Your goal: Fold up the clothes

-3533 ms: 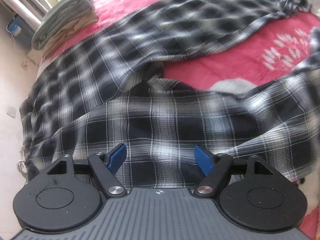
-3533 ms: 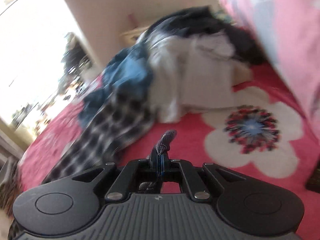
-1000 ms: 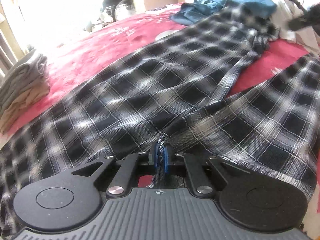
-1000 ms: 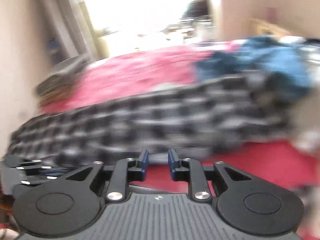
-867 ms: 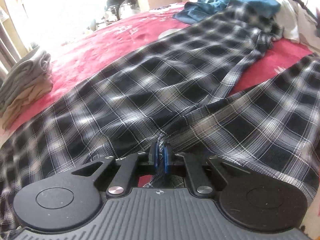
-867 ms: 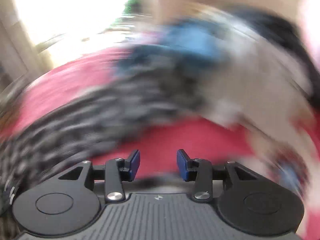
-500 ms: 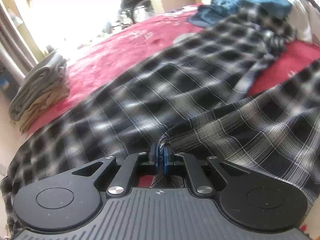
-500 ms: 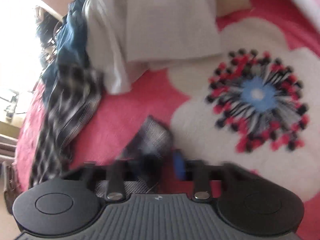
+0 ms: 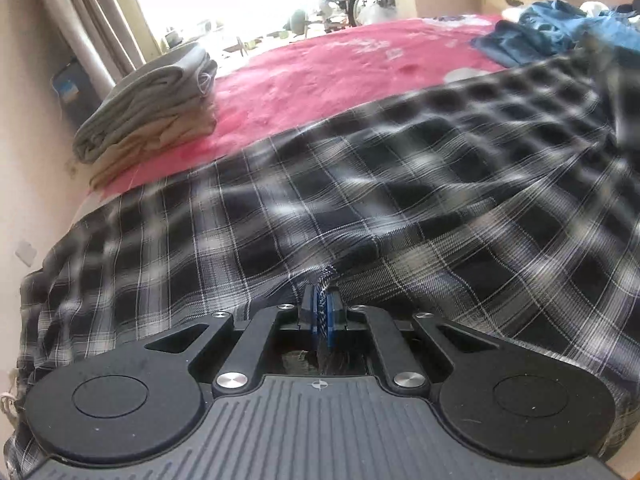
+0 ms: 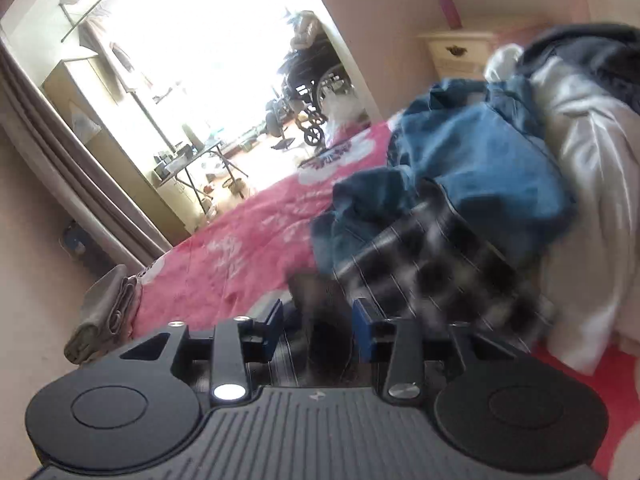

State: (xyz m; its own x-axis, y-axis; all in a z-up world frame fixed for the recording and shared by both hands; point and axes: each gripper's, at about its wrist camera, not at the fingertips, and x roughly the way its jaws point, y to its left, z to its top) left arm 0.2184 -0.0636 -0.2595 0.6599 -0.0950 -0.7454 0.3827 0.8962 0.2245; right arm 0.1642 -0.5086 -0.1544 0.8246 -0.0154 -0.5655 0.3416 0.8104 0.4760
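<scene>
Pinching plaid trousers (image 9: 400, 208), left hand-held gripper (image 9: 321, 312) — no writing legible

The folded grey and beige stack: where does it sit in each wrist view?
Left wrist: the folded stack sits upper left, on the red blanket at the bed's edge.
Right wrist: the same stack shows at lower left, small.
Shared landmark: the blue garment.
</scene>
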